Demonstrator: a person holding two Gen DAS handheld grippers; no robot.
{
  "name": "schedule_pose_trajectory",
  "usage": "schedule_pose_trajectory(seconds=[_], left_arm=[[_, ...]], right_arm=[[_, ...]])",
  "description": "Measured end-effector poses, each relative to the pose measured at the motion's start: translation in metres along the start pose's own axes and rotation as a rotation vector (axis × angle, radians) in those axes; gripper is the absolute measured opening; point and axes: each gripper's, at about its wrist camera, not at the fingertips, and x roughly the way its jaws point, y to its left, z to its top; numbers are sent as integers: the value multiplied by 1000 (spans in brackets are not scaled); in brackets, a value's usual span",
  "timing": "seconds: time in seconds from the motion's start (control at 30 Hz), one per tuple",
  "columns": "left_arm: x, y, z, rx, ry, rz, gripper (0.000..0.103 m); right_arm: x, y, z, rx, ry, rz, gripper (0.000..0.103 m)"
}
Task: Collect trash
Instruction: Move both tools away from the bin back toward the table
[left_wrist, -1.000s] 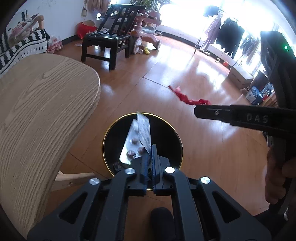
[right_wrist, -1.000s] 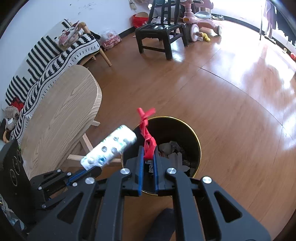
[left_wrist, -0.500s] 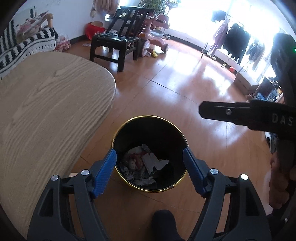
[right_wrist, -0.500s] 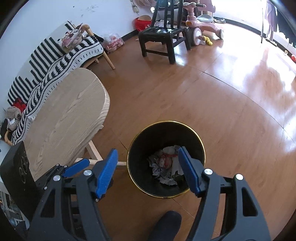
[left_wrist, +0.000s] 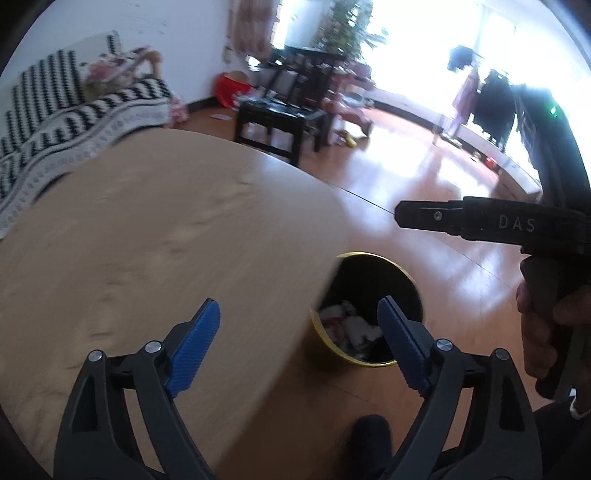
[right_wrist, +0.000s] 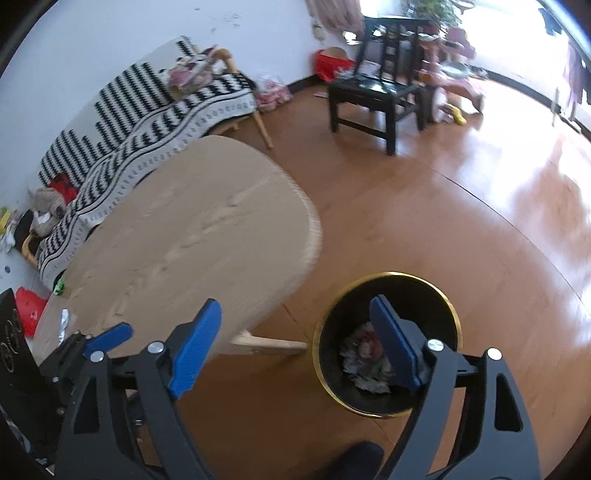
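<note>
A black trash bin with a gold rim (left_wrist: 402, 269) (right_wrist: 391, 275) stands on the wood floor beside the table, with crumpled trash (left_wrist: 351, 325) (right_wrist: 364, 356) inside. My left gripper (left_wrist: 297, 343) is open and empty, above the table edge and the bin. My right gripper (right_wrist: 295, 341) is open and empty, above the floor just left of the bin. The right gripper's body (left_wrist: 498, 223) shows at the right of the left wrist view. The left gripper's finger (right_wrist: 109, 338) shows at the lower left of the right wrist view.
A light wooden oval table (left_wrist: 147, 240) (right_wrist: 192, 229) fills the left. Beyond it are a striped sofa (right_wrist: 147, 110), a black chair (right_wrist: 376, 92) and a pink ride-on toy (right_wrist: 454, 77). Small scraps (right_wrist: 62, 321) and a red item (right_wrist: 29, 310) lie at the table's far left end.
One second ago the left gripper held a blister pack and the right a red strip over the bin. Both opened and dropped them in. Both grippers have since swung left toward the table.
</note>
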Motion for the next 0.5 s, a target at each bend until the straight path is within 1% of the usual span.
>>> schedule_pose_trajectory(seconds=[0.1,0.2,0.33,0.5], left_arm=[[-26,35,-6,-21,-26,73,85],[-48,72,-17,-51,-33,142,86],[-81,134,-43,-116,-32,253,86],[-108,198,-78,-186,-18,368,86]], right_arm=[[9,38,5,-44,-3,33,81],[22,78,7,-90,11,63,81],[41,145,9,-172,29,115,82],[67,219,7,-259,57,160,85]])
